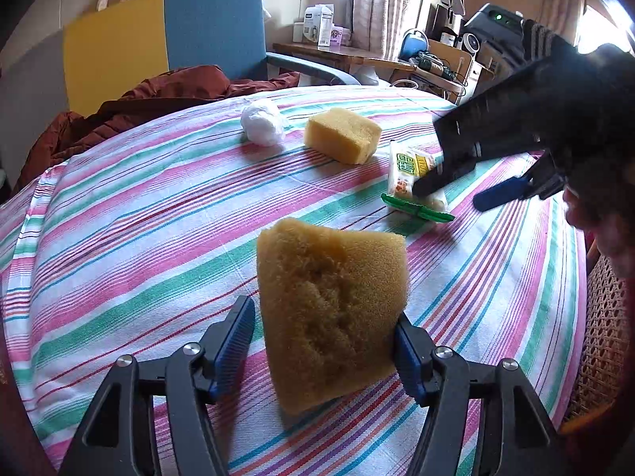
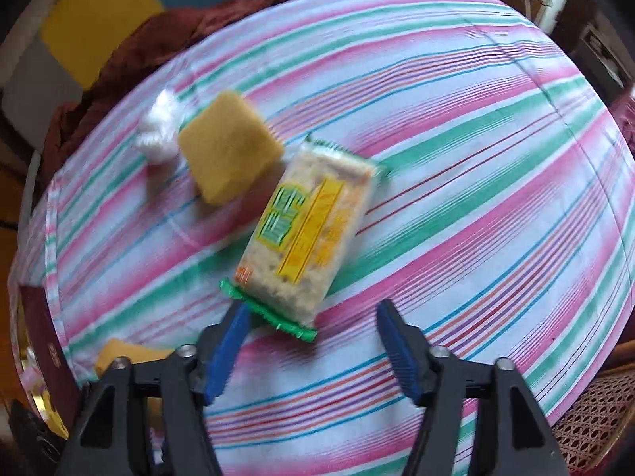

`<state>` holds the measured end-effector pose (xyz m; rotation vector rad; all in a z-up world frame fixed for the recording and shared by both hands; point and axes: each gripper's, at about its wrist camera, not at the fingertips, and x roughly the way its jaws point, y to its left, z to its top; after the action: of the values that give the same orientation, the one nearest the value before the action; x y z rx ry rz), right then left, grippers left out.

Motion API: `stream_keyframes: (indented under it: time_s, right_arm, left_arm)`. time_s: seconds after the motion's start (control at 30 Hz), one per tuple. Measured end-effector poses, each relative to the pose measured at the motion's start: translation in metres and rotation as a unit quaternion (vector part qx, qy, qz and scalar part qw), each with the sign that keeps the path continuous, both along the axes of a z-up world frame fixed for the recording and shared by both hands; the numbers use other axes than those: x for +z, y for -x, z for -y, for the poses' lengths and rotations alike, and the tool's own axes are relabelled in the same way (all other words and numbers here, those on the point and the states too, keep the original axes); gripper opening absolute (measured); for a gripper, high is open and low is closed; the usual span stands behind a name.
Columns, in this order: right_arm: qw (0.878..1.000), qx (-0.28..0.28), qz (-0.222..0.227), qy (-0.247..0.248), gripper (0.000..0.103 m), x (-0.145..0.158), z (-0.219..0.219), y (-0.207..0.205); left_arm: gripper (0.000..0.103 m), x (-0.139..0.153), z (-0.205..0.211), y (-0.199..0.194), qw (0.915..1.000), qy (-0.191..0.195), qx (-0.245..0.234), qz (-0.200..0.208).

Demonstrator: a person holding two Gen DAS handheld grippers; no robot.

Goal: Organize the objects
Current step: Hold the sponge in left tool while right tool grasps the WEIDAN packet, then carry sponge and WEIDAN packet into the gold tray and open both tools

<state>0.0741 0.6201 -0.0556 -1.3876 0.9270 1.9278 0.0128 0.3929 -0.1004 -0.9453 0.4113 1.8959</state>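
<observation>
Yellow sponge (image 1: pixel 331 313) fills the lower centre of the left wrist view, tilted up off the striped cloth (image 1: pixel 139 214) on the table, w/ the left gripper (image 1: pixel 323 341) clamped on its lower sides, blue pads pressing in on both edges. Further up, centre frame, a 2nd yellow sponge block (image 1: pixel 343 135) lies flat, white crumpled ball (image 1: pixel 262 122) just to its left, apart from it. At right, a snack packet (image 1: pixel 412 174) w/ green sealed ends lies on the cloth; right gripper (image 1: pixel 462 192) comes in from the upper right, one finger across the packet, other blue-padded one clear of it over the cloth. Blue and yellow chair (image 1: pixel 166 39) and a red-brown quilt (image 1: pixel 158 95) sit behind the table at upper left. Right wrist view, blurred: packet (image 2: pixel 313 234) at centre, lying diagonally, its green bottom seal touching or just above the left blue pad; right gripper (image 2: pixel 313 341) stands wide, nothing pinched between the pads. Sponge block (image 2: pixel 230 150) sits upper left of the packet, white ball (image 2: pixel 156 135) just left of that. Corner of the held sponge (image 2: pixel 119 353) shows at lower left.
</observation>
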Motion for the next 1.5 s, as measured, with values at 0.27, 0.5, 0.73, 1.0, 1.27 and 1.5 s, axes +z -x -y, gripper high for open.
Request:
stream_keyframes:
  time_s: [0.27, 0.5, 0.73, 1.0, 1.27, 1.5]
  right_arm:
    - [0.999, -0.022, -0.012, -0.032, 0.082, -0.015, -0.008, 0.022]
    - [0.998, 0.004, -0.001, -0.06, 0.084, -0.02, -0.011, 0.029]
    - [0.995, 0.031, 0.027, -0.088, 0.051, -0.016, -0.002, 0.031]
    - [0.991, 0.021, 0.015, -0.135, 0.051, 0.002, -0.004, 0.028]
    - [0.986, 0.033, -0.047, -0.159, 0.051, 0.022, -0.003, 0.044]
    - [0.98, 0.054, -0.102, -0.161, 0.051, 0.041, 0.009, 0.038]
  left_arm:
    - [0.068, 0.0, -0.001, 0.001, 1.0, 0.001, -0.001, -0.001]
    - [0.068, 0.0, -0.002, -0.003, 1.0, 0.005, -0.003, -0.006]
    - [0.069, 0.001, -0.001, -0.002, 0.9999, 0.007, -0.003, -0.011]
    - [0.062, 0.003, 0.003, -0.001, 0.9999, 0.005, 0.006, -0.009]
    - [0.052, 0.013, 0.017, 0.0, 0.9995, 0.021, 0.021, 0.006]
    - [0.052, 0.044, 0.049, 0.0, 0.9984, 0.006, 0.056, -0.01]
